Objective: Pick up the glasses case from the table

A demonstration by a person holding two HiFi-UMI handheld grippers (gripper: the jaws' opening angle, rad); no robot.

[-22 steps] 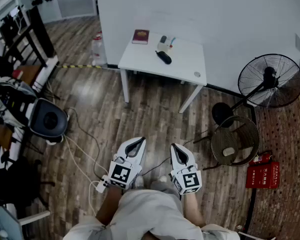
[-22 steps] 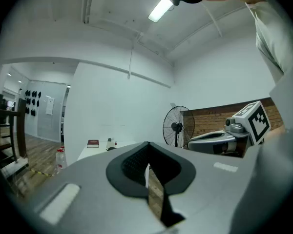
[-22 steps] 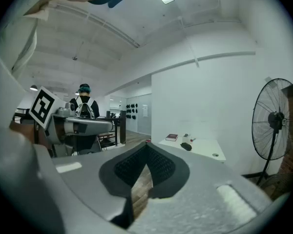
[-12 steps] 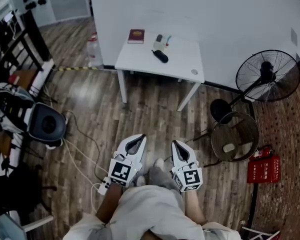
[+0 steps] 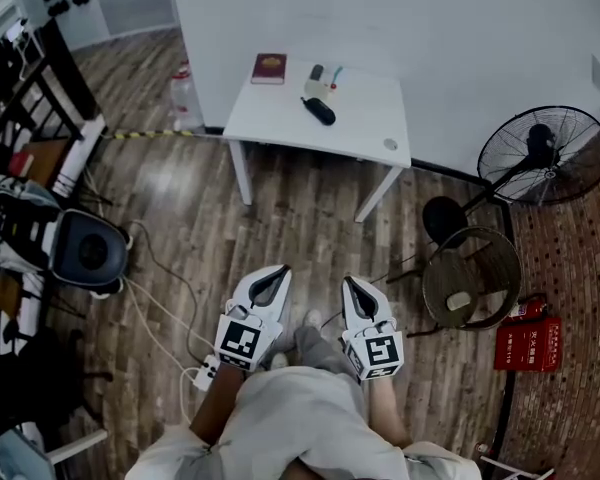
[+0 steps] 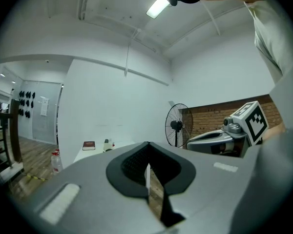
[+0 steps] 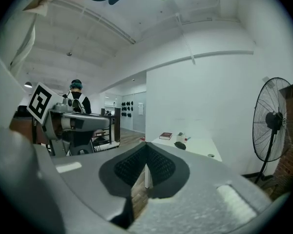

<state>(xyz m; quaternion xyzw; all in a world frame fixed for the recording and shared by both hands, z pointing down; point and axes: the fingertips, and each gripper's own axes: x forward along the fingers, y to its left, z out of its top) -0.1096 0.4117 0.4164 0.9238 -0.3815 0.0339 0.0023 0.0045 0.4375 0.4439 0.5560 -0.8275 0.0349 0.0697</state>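
The glasses case (image 5: 318, 111) is a dark oblong lying on the white table (image 5: 360, 128) at the far side of the room. In the right gripper view the glasses case (image 7: 180, 146) shows small on the table (image 7: 200, 146). My left gripper (image 5: 275, 273) and right gripper (image 5: 350, 284) are held side by side in front of the person's body, far short of the table. Both are shut with nothing between the jaws. In their own views the left gripper (image 6: 147, 145) and the right gripper (image 7: 146, 146) point level toward the table.
A red book (image 5: 268, 68), a white object (image 5: 318, 86) and a small round thing (image 5: 391, 145) share the table. A standing fan (image 5: 540, 158), a round wicker chair (image 5: 470, 278) and a red box (image 5: 526, 346) stand at the right. Cables (image 5: 160, 313) and a black seat (image 5: 90, 251) lie left.
The head view has shifted slightly as the person steps. Both grippers stay shut in the same place before the body, and the table stays far off.
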